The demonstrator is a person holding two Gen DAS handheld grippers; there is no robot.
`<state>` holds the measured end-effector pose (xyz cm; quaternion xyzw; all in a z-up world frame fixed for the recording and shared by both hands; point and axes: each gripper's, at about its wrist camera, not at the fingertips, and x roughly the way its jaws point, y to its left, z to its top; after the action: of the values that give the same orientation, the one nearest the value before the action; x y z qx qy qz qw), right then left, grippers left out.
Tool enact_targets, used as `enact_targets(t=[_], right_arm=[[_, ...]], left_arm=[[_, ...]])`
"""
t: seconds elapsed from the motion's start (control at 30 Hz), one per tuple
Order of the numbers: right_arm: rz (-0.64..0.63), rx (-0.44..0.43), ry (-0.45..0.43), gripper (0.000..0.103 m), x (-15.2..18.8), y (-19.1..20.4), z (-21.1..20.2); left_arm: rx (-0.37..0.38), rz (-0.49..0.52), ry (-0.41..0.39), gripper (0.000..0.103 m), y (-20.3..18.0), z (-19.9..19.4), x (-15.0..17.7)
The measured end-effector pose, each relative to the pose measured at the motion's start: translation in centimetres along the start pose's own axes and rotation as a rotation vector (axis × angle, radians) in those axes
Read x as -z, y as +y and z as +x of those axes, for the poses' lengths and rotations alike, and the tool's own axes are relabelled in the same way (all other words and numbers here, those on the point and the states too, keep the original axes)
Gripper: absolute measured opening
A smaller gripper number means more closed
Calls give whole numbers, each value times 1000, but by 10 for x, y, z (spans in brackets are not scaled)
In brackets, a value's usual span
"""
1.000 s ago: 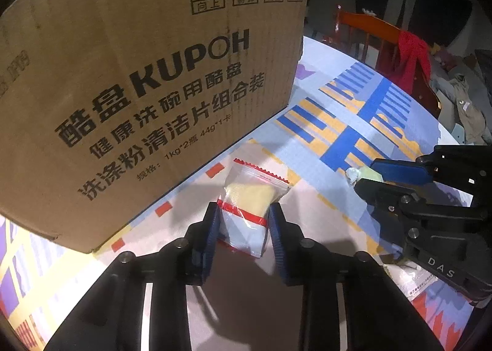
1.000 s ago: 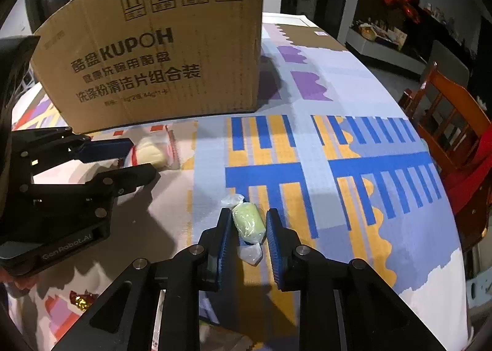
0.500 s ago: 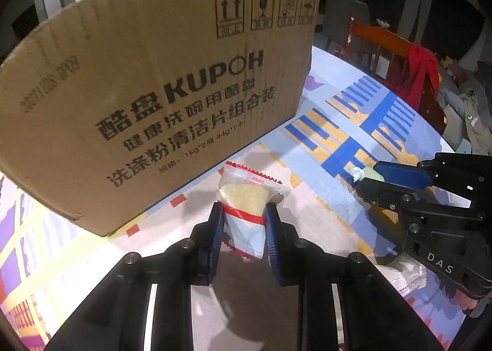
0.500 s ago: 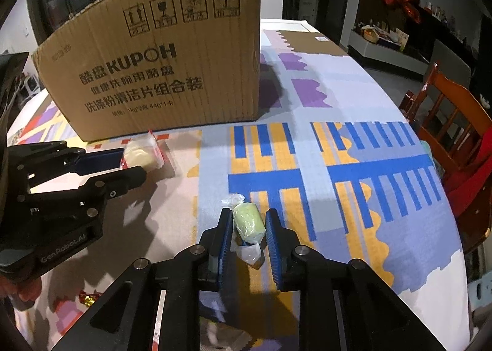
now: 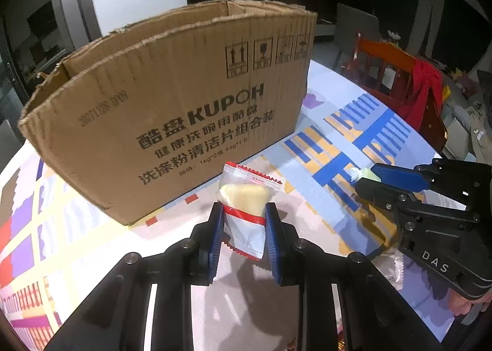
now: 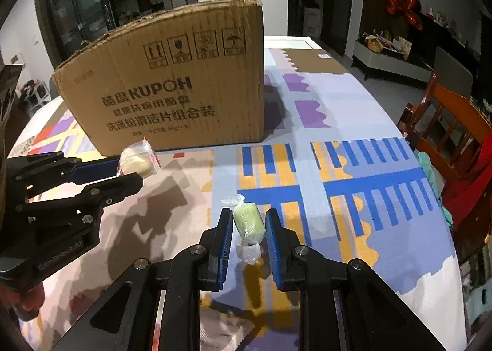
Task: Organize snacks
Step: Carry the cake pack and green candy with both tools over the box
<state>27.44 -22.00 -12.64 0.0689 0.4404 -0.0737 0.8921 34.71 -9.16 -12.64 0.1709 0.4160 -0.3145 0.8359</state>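
Note:
My left gripper (image 5: 243,212) is shut on a clear packet with a red band and a pale yellow snack (image 5: 244,206), lifted off the table. It shows again in the right wrist view, the packet (image 6: 137,161) sticking out of the left gripper (image 6: 129,171). My right gripper (image 6: 247,222) is shut on a pale green wrapped candy (image 6: 248,222), also held above the cloth; in the left wrist view this right gripper (image 5: 367,179) appears at the right with the green candy (image 5: 363,173) at its tip. A tall open cardboard box (image 5: 172,111) stands just behind both.
The round table carries a patterned cloth (image 6: 353,172) of blue, yellow and purple blocks. Loose wrapped snacks (image 5: 390,268) lie near the front edge. A wooden chair with red cloth (image 5: 409,86) stands beside the table at the right.
Both grippers have risen with their snacks, so the box's open top edge now shows. The left jaws drew closer onto the packet.

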Motion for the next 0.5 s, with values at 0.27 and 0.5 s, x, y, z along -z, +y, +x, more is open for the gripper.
enact_targets(t=[0.27, 0.5], right_arm=[[-7, -22, -33, 23, -3, -1, -16], [-15, -46, -68, 23, -6, -3, -34]], left_arm=[[-29, -34, -28, 27, -6, -22, -1], [-55, -65, -54, 27, -12, -43, 0]])
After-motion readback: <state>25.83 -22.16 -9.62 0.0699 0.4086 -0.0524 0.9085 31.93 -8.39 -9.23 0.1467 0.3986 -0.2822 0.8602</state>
